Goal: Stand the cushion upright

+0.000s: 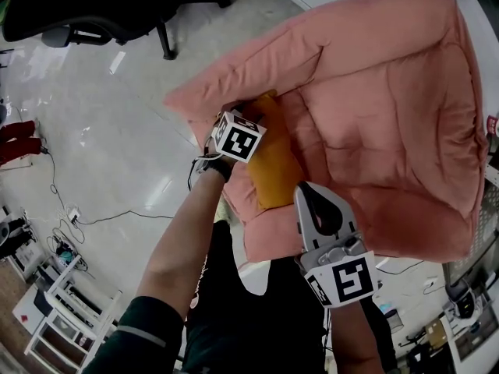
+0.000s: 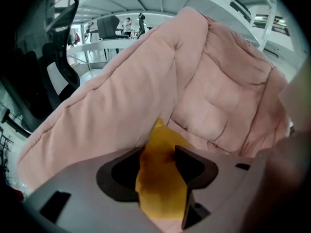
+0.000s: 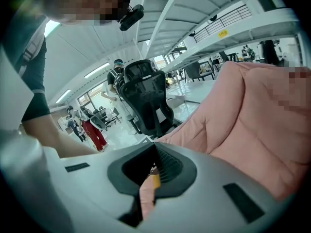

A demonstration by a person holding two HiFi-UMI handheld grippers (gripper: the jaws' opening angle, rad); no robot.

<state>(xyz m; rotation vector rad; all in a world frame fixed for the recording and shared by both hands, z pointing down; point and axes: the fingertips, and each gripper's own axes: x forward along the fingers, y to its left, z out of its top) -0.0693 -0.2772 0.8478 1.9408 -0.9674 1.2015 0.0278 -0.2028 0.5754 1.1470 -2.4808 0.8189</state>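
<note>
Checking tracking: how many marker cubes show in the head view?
2. One cube on the left gripper, above the yellow cushion; the other on the right gripper, by the pink cushion. None seems hidden.

Cushion: one, mustard-yellow, in soft plain fabric, with a pointed corner. You find it in the pink padded seat, tucked where the seat's side bolster meets its base. It rests on edge with the corner uppermost, leaning against the bolster. Its lower part is in shadow.

Dark sleeve, grey band; grey right claw, black-white cube.
</note>
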